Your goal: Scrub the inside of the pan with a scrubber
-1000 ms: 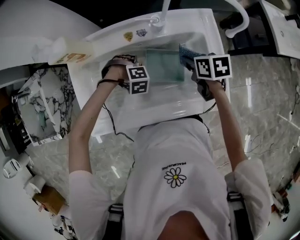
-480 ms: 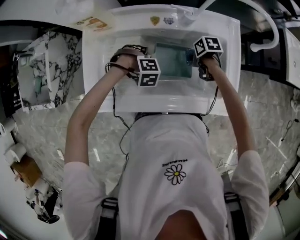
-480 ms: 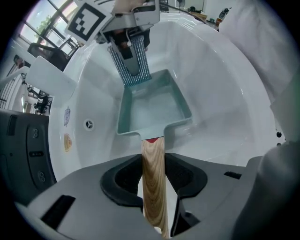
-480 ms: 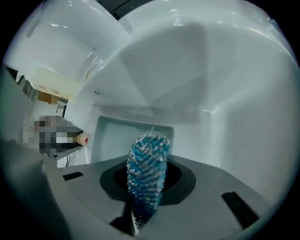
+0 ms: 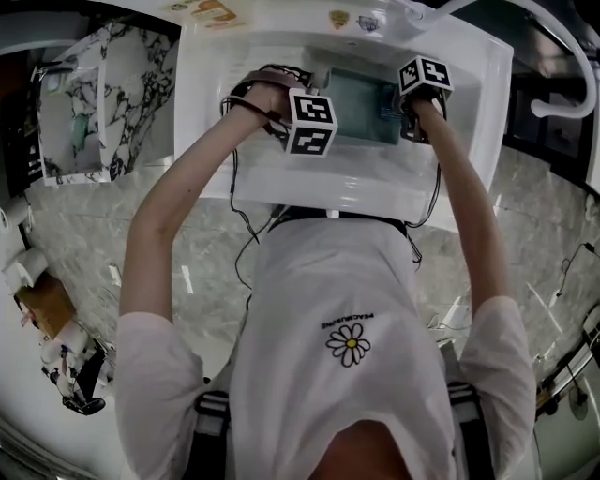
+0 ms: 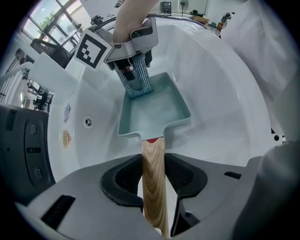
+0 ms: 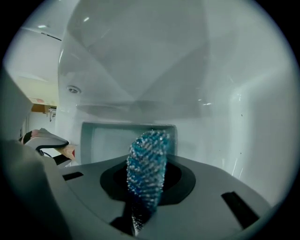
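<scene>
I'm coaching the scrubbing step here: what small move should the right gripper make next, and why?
Probably ease the right gripper down so the scrubber presses on the pan floor. The left gripper clamps the wooden handle, steadying the pan in the sink. The scrubber's tip is at the end away from the handle, contact unclear.

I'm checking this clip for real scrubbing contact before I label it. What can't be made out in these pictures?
- Whether the scrubber touches the pan floor: in the left gripper view its own tip hides the contact; in the right gripper view the scrubber fills the foreground.
- The wooden handle, near end: in the left gripper view, cut off at the bottom edge.
- The stickers on the sink rim: in the head view, too small to read.
</scene>
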